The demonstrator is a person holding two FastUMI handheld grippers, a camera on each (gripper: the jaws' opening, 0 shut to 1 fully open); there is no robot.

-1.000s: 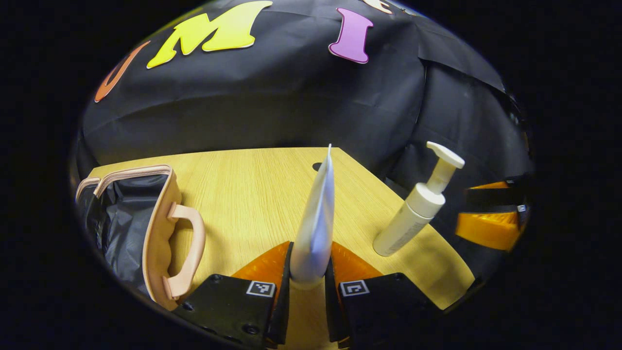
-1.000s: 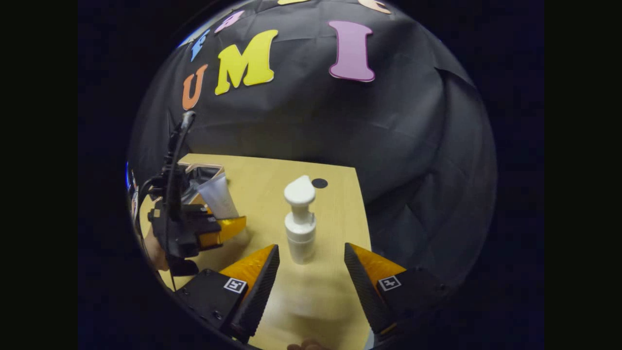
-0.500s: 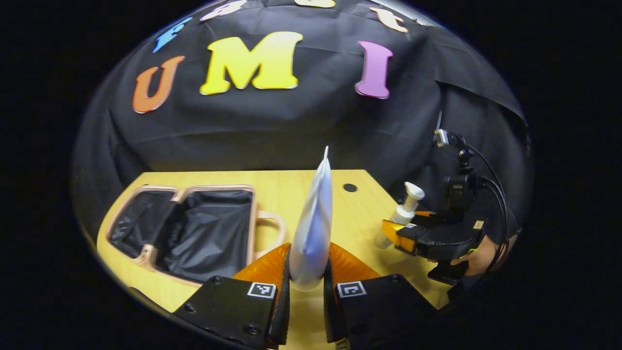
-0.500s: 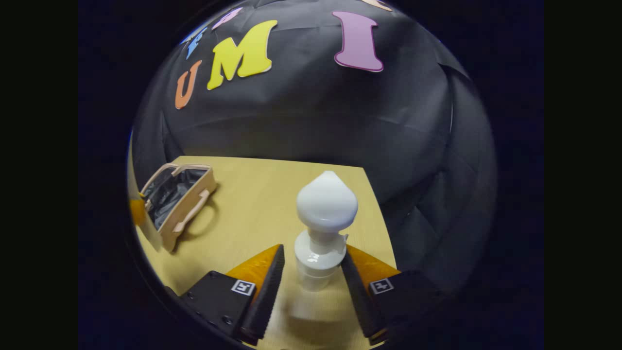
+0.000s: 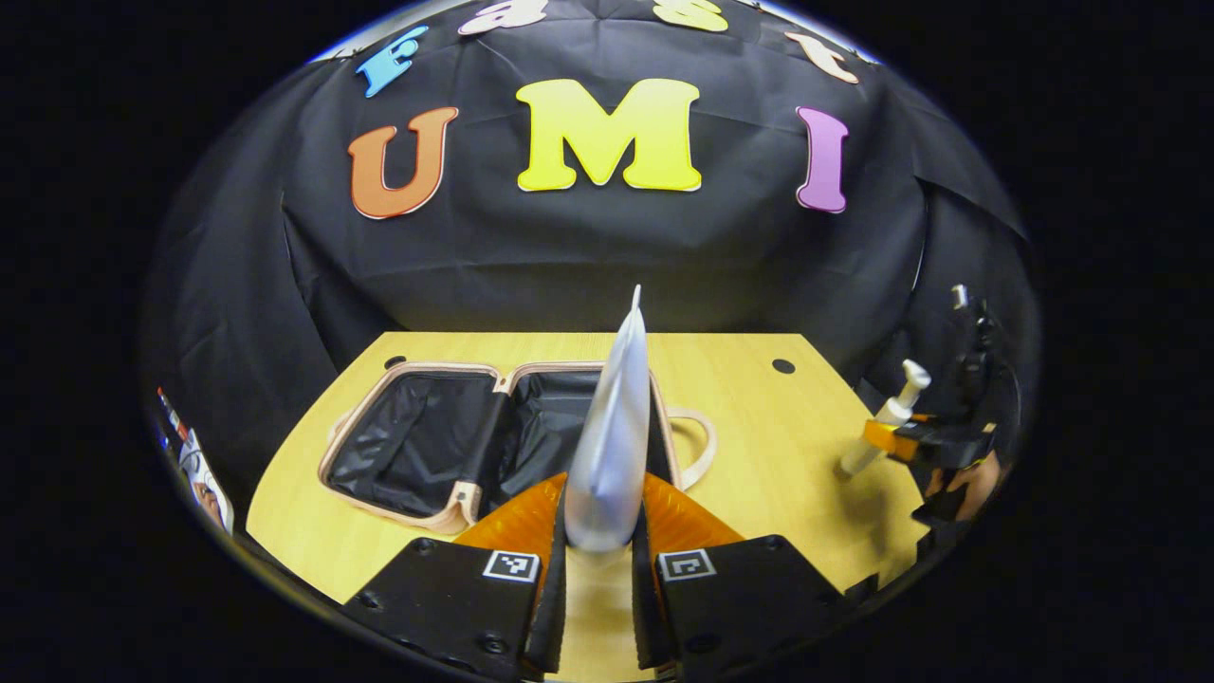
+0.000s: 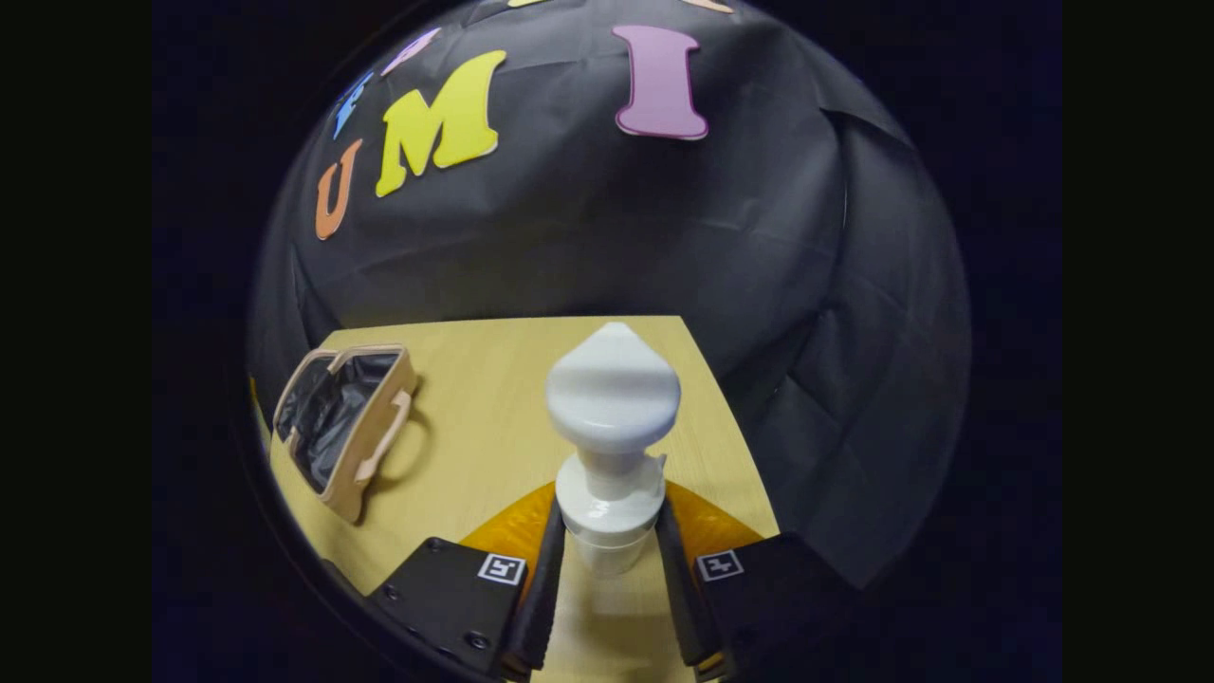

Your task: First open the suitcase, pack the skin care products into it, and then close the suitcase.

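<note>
**packer_01:** Suitcase is already lying open on the wooden table, black lining showing, nothing inside that I can see. So step 1 is done and we're in the packing step, agreed?

**umi_fan:** Yep. In the left gripper view the left gripper has both fingers squeezed onto the base of a white tube, which stands up between them. Case sits at about 11 o'clock from the tips, just past them.

**packer_01:** And the other one?

**umi_fan:** In the right gripper view the right gripper has its fingers closed in against the body of the white pump bottle, pump head sticking up. From there the case is way over at 9 o'clock, well apart.

**packer_01:** So next?

**umi_fan:** My guess: tube goes first, carry it over the open half, lower, then let go. The bottle needs a longer trip across the table. 2 products in hand, lid closes last.
</note>
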